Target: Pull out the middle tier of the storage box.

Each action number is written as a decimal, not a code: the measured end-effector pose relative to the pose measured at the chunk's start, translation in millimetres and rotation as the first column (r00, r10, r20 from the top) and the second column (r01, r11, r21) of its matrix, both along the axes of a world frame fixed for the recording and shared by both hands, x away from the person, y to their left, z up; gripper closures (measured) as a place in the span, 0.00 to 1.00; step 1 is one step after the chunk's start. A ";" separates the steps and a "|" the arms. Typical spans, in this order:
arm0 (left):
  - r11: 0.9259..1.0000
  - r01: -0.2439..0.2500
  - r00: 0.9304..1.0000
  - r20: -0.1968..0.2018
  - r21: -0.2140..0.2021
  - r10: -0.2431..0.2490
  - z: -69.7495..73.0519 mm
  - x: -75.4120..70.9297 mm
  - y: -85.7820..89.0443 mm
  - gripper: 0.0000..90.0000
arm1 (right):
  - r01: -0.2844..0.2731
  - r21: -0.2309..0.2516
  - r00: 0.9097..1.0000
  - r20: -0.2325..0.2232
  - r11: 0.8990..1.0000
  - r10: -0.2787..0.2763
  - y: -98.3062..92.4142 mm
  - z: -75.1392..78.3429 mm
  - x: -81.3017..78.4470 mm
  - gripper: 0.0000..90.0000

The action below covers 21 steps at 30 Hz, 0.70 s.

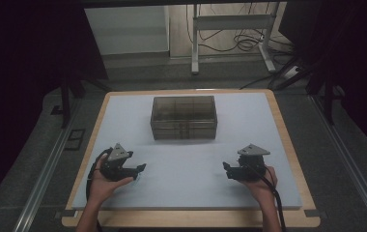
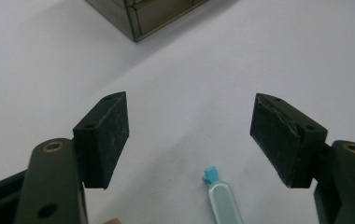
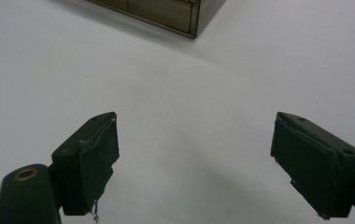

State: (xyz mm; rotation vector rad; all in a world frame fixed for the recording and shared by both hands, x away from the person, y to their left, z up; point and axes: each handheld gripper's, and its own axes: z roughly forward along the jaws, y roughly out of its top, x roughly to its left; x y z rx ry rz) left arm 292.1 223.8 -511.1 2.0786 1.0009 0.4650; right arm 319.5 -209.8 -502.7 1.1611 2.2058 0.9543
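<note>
High view: a person sits at a wooden table [image 1: 288,145] covered by a pale grey mat [image 1: 186,179], one gripper in each hand. Left gripper [image 1: 140,172] is low over the near-left part of the mat, jaws pointing toward the table's centre. Right gripper [image 1: 225,170] is over the near-right part, jaws pointing left toward the other. The two are well apart, with bare mat between them.

A smoky translucent storage box [image 1: 184,117] with inner dividers stands at the far middle of the mat, well apart from both grippers.

Left gripper view: left gripper [image 2: 189,135] jaws stand wide apart, nothing between the pads. A small clear tube with a light blue cap [image 2: 222,198] lies on the mat just below and between the jaws, near the bottom edge, untouched by either pad. A corner of the box [image 2: 143,18] shows at the top.

Right gripper view: right gripper [image 3: 194,158] jaws likewise wide, holding nothing, plain mat between them. A corner of the box [image 3: 175,14] shows at the top edge.
</note>
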 end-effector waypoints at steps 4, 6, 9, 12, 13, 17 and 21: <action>1.000 -0.007 1.000 0.006 -0.005 0.007 -0.9 0.9 2.9 0.32 | -0.006 0.038 1.000 -0.021 0.999 0.007 -4.3 3.3 1.4 0.23; 1.000 -0.018 1.000 0.007 0.008 0.018 -1.8 1.5 2.6 0.31 | -0.010 0.033 1.000 -0.024 0.999 0.011 -4.2 4.4 0.6 0.23; 1.000 -0.015 1.000 0.007 0.016 0.015 -2.4 1.7 2.0 0.31 | -0.012 0.026 1.000 -0.029 1.000 0.013 -3.4 5.3 -0.1 0.23; 1.000 -0.010 1.000 0.006 0.005 0.010 -1.8 1.2 1.0 0.33 | -0.033 0.042 0.999 -0.028 0.999 0.034 -2.9 6.9 -0.7 0.23; 1.000 -0.009 1.000 0.002 0.001 0.009 -1.5 1.1 0.7 0.34 | -0.042 0.038 0.999 -0.023 0.998 0.043 -2.9 7.6 -0.7 0.23; 1.000 -0.006 1.000 -0.001 0.001 0.006 -1.1 0.9 -1.1 0.36 | -0.062 0.047 0.998 -0.031 0.997 0.063 -3.5 8.6 0.2 0.22; 1.000 -0.007 1.000 0.005 0.017 0.007 -2.0 1.0 -2.9 0.37 | -0.055 0.049 0.997 -0.043 0.997 0.057 -5.8 7.1 1.4 0.21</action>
